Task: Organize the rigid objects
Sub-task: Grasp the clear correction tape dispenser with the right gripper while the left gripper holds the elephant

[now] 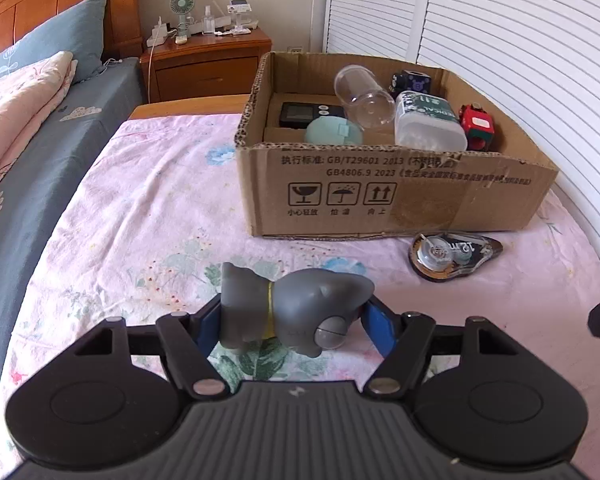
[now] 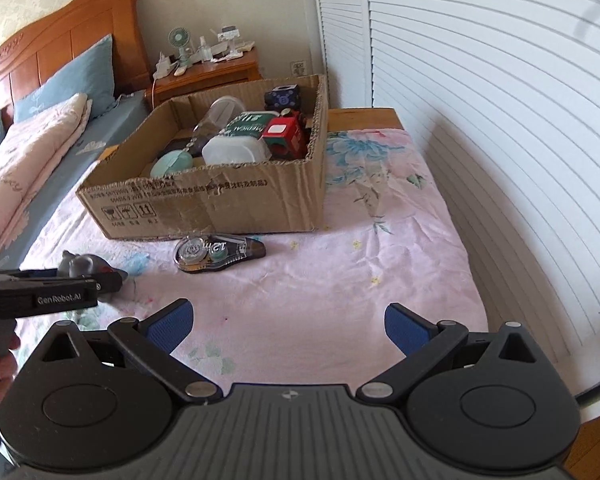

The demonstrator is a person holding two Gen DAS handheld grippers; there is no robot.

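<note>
Your left gripper (image 1: pixel 290 322) is clamped on the grey toy figure (image 1: pixel 292 308), which lies sideways just above the pink floral sheet (image 1: pixel 148 216). Your right gripper (image 2: pixel 288 328) hangs with its blue pads spread apart, nothing between them. Past the toy, the correction tape dispenser (image 1: pixel 452 256) rests on the sheet just beside the cardboard box (image 1: pixel 396 196), which holds several items. Beyond stand a wooden nightstand (image 1: pixel 208 60), a wooden headboard (image 2: pixel 64 40) and white louvred doors (image 2: pixel 480 92).
</note>
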